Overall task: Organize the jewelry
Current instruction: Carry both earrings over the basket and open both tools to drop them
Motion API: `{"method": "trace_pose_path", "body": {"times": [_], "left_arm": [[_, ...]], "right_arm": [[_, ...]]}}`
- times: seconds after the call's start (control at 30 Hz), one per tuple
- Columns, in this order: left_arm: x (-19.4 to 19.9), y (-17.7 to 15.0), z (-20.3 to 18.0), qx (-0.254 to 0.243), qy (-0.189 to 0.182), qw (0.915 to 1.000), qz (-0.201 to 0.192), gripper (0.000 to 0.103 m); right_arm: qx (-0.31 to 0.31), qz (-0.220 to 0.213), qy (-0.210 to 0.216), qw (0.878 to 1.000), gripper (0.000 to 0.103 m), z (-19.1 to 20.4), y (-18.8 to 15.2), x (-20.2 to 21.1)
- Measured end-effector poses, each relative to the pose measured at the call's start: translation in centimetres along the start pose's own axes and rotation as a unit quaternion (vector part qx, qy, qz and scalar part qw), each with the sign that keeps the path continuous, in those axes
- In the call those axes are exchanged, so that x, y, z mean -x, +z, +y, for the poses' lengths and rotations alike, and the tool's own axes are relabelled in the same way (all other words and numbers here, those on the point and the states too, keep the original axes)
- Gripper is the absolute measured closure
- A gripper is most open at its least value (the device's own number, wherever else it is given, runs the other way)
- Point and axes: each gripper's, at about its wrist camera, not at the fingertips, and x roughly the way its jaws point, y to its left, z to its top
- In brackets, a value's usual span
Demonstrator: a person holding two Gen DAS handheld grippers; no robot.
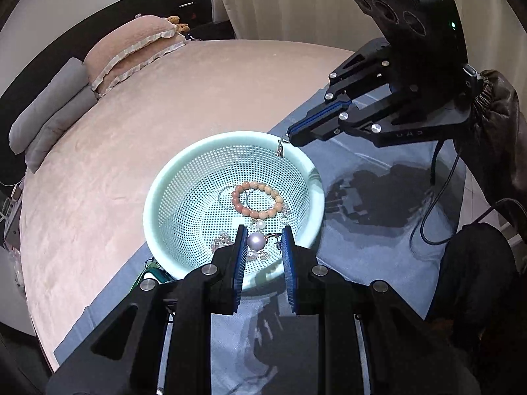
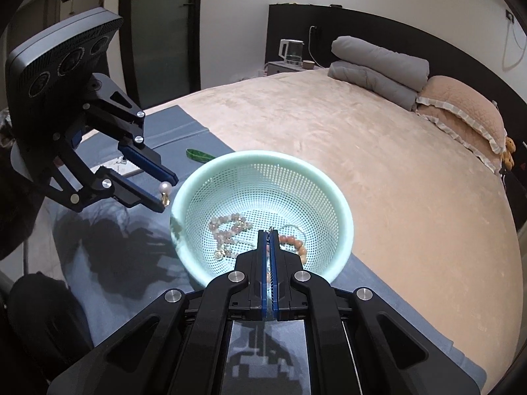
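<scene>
The left tongs (image 2: 166,192) pinch a pearl earring (image 2: 164,188) beside the basket (image 1: 184,164) on the bed, the right tongs (image 1: 289,137) are pressed on a small clasp (image 1: 280,147), while bracelets (image 1: 257,199) wait inside, so sorting seems barely begun.

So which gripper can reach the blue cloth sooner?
Likely the left gripper: its pearl earring hangs outside the mint perforated basket, over the cloth; the right gripper's metal clasp hangs above it.

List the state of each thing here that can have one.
left gripper, shut on pearl piece
right gripper, shut on silver piece
pearl piece, pinched between pads
silver piece, dangling from fingertips
basket, upright, holding jewelry
peach bracelet, lying in basket
pale bracelet, lying in basket
</scene>
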Motion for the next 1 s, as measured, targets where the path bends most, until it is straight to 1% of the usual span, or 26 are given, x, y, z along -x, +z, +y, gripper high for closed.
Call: {"method": "trace_pose_path", "body": {"times": [0.2,0.47,0.63,0.77,0.9,0.97,1.0], "left_arm": [[-2.6,0.4,1.5,0.01,-0.006,0.9998,0.013,0.081],[-5.6,-0.2,1.7,0.023,-0.017,0.9989,0.038,0.081],[-6.5,-0.5,1.9,0.028,-0.018,0.9981,0.051,0.081],[-6.9,-0.4,2.0,0.033,-0.019,0.9978,0.054,0.081],[-7.0,-0.4,1.7,0.032,-0.001,0.998,0.055,0.081],[-7.1,-0.3,1.9,0.036,0.002,0.9978,0.056,0.074],[-7.1,-0.4,2.0,0.035,0.009,0.9978,0.055,0.064]], "right_arm": [[-0.008,0.012,0.014,1.0,0.101,-0.7,-0.3,-3.0],[-0.022,0.031,0.025,0.999,0.101,-1.2,-1.5,-5.4],[-0.029,0.035,0.025,0.999,0.101,-1.6,-1.9,-5.8],[-0.034,0.033,0.023,0.999,0.101,-1.8,-1.8,-5.8],[-0.039,0.031,0.016,0.999,0.098,-1.9,-1.8,-5.6],[-0.041,0.031,0.014,0.999,0.098,-2.0,-2.0,-5.4],[-0.04,0.032,0.009,0.999,0.098,-2.1,-2.1,-5.4]]}}
